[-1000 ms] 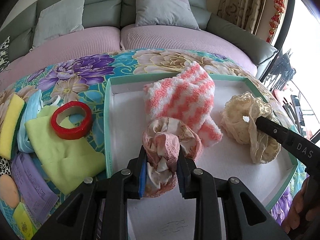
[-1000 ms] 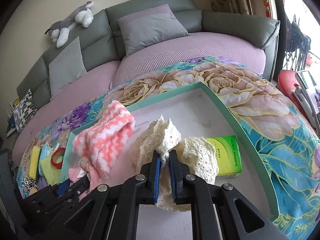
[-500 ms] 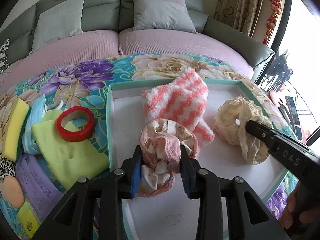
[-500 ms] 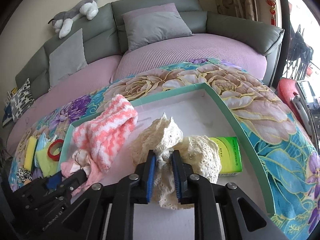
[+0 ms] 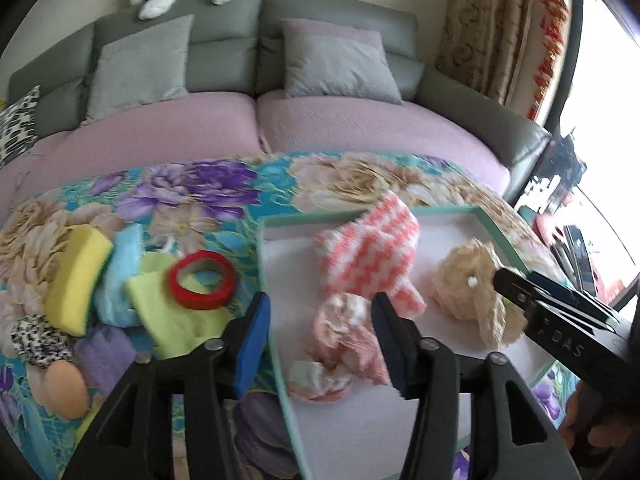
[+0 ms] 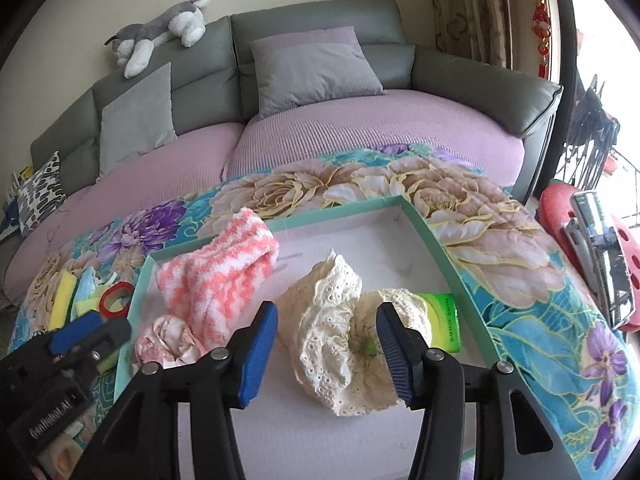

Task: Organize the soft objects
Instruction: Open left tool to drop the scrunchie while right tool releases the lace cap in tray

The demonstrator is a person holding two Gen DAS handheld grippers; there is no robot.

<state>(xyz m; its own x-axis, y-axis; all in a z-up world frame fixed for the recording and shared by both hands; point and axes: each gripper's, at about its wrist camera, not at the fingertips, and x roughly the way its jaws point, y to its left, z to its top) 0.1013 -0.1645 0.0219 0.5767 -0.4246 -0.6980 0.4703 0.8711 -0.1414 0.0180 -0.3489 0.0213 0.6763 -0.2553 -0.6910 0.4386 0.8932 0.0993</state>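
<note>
**Blue-padded jaws let go as 3 soft pieces settle in the tray**

Blue foam pads stand spread on both tools: the left gripper [image 5: 320,338] and the right gripper [image 6: 328,350] have just been opening, and neither presses on anything. Between the left jaws lies the pink frilled cloth [image 5: 344,344], loose on the white floor of the green-rimmed tray [image 6: 452,264]; between the right jaws sits the cream lace cloth [image 6: 336,340], also free, partly covering a green packet [image 6: 442,320]. Behind both rests the pink-and-white fuzzy sock [image 6: 220,276], its long axis running from the tray's near left toward the far rim, cuff end pointing away from the cameras. The lace bundle stands taller than wide, peak pointing up and back; the pink cloth is a crumpled heap with no clear axis.

By this showing, 3 items are stowed. Still outside on the floral blanket [image 5: 200,188], left of the tray: a yellow sponge [image 5: 78,276], a light-blue cloth [image 5: 120,276], a lime-green cloth [image 5: 176,316], a leopard-print piece [image 5: 40,338] and a red tape ring [image 5: 202,284].
</note>
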